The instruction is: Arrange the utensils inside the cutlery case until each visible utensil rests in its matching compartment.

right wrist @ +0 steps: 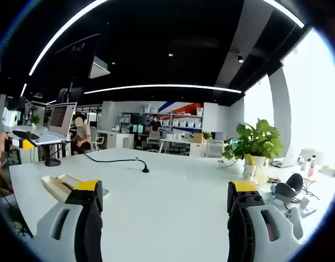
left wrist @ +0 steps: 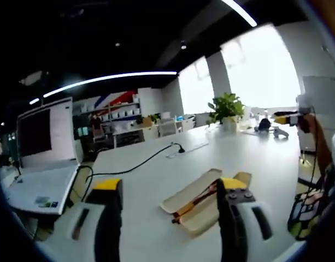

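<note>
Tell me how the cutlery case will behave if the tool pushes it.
The cutlery case looks flat and shallow, so it probably slides rather than tips. It seems thin and light on the smooth white table. The utensils inside look loose and may shift.

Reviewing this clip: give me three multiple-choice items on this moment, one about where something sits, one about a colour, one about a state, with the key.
1. Where does the cutlery case lie?
A. On the white table
B. On a chair
C. On the floor

2. What colour are the tips of the left tongs?
A. Red
B. Yellow
C. Green

3. How do the right tongs stand?
A. Shut on a spoon
B. Shut on the case
C. Open, holding nothing

Key: 1 A, the case rests flat on the tabletop in the left gripper view. 2 B, both jaws end in yellow caps. 3 C, the jaws stand wide apart with bare table between them.
</note>
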`<state>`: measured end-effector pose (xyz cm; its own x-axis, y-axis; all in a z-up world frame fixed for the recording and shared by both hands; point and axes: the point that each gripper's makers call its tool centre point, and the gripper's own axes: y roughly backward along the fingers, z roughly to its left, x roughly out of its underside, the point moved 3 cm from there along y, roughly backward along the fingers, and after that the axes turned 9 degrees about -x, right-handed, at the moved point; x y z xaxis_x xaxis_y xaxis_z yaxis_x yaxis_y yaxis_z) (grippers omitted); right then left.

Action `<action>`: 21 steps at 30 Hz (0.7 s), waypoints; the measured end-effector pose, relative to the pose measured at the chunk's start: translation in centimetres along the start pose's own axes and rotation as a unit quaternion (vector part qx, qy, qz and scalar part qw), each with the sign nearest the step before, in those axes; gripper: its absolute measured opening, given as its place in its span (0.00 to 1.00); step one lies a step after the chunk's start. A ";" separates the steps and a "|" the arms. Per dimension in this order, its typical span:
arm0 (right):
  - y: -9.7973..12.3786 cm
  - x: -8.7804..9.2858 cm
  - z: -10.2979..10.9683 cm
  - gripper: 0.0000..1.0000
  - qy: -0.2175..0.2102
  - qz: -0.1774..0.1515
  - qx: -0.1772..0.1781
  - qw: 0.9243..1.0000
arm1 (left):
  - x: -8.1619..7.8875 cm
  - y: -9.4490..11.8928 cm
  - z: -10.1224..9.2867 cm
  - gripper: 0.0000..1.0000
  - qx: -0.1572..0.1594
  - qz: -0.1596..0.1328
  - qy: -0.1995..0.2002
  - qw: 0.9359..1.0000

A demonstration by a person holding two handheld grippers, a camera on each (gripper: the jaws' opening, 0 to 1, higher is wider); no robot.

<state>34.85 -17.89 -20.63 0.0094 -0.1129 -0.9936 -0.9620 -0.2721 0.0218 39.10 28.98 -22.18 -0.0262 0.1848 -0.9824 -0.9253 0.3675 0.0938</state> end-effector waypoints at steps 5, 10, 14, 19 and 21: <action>-1.1 -0.5 0.1 0.99 0.018 0.008 -0.009 1.000 | 0.2 -0.5 0.6 0.68 -0.002 0.010 -0.007 1.000; -2.3 -0.9 0.6 0.99 0.031 0.017 -0.031 0.999 | 0.4 -1.1 1.1 0.74 -0.001 0.028 -0.020 0.999; -3.3 -0.9 1.0 0.99 0.039 0.028 -0.047 0.998 | 0.5 -1.4 1.5 0.72 -0.002 0.038 -0.035 0.999; -4.4 -0.3 1.3 0.97 0.041 0.038 -0.067 0.996 | 1.6 -2.1 1.5 0.62 0.025 0.066 -0.071 0.995; -5.0 0.4 1.4 0.97 0.035 0.051 -0.076 0.995 | 2.5 -2.4 1.6 0.56 0.038 0.091 -0.108 0.989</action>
<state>39.27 -15.23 -21.28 -0.0623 -0.2131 -0.9750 -0.9069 -0.3958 0.1445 41.85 29.98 -24.61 -0.1005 0.4424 -0.8911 -0.8811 0.3764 0.2863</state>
